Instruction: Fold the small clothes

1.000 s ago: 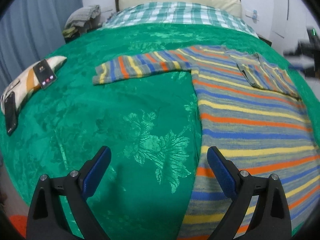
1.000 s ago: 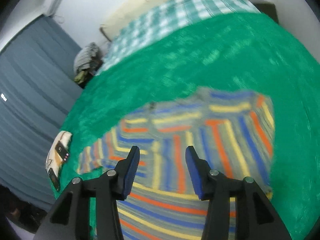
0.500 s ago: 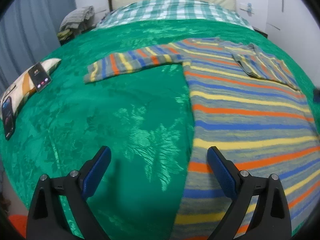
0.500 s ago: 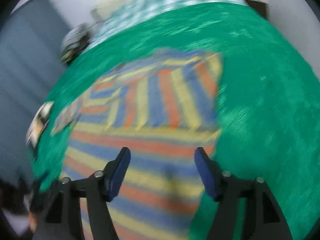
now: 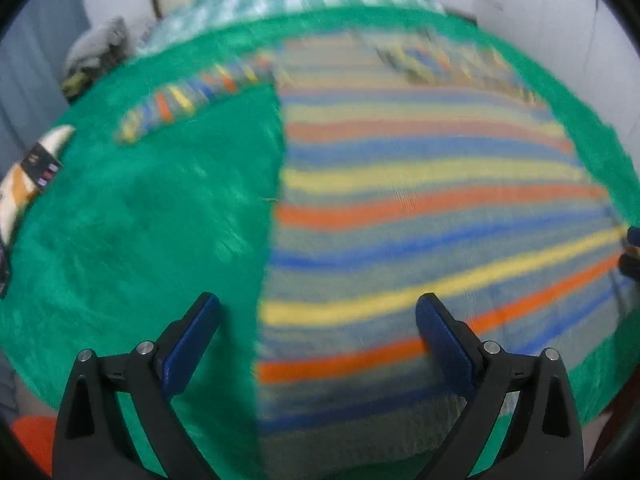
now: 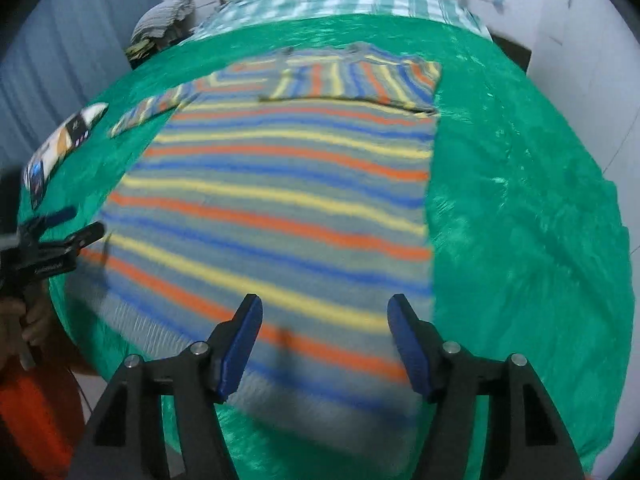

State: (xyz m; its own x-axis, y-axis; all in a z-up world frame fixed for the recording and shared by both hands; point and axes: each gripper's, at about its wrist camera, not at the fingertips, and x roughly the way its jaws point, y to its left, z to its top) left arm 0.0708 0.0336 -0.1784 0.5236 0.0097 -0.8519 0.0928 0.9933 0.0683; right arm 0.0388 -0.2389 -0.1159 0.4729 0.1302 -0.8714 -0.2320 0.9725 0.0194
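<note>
Fingers, left gripper (image 5: 318,322): blue-padded, spread wide, holding nothing; they straddle the near left edge of the garment, one finger over bare bedspread, the other over stripes.

Fingers, right gripper (image 6: 325,326): blue-padded, moderately wide apart after just opening, nothing between them; both hang over the garment's near hem, towards its right edge.

Bed with glossy green floral-patterned bedspread (image 6: 520,208): lies under and beyond both pairs of fingers. Risk, as I judge it: the slick cloth may be pinched together with the hem, or slide under the garment as it is drawn over.

Knitted sweater in grey with orange, yellow and blue stripes (image 6: 288,200): lies flat on the bedspread, directly below and ahead of both pairs of fingers. Its far right sleeve is already folded across the chest; its far left sleeve (image 5: 192,98) stretches out sideways, well beyond the left fingers. Risks: both views are blurred, so a hasty closing could miss the hem or catch only one layer; uneven lifting would skew the fold; the folded sleeve may slip loose; the outstretched sleeve will trail if left unfolded.

Phone, dark, on a white-and-orange cushion (image 5: 42,168): far left of the left fingers, well apart from the sweater; little hazard.
</note>
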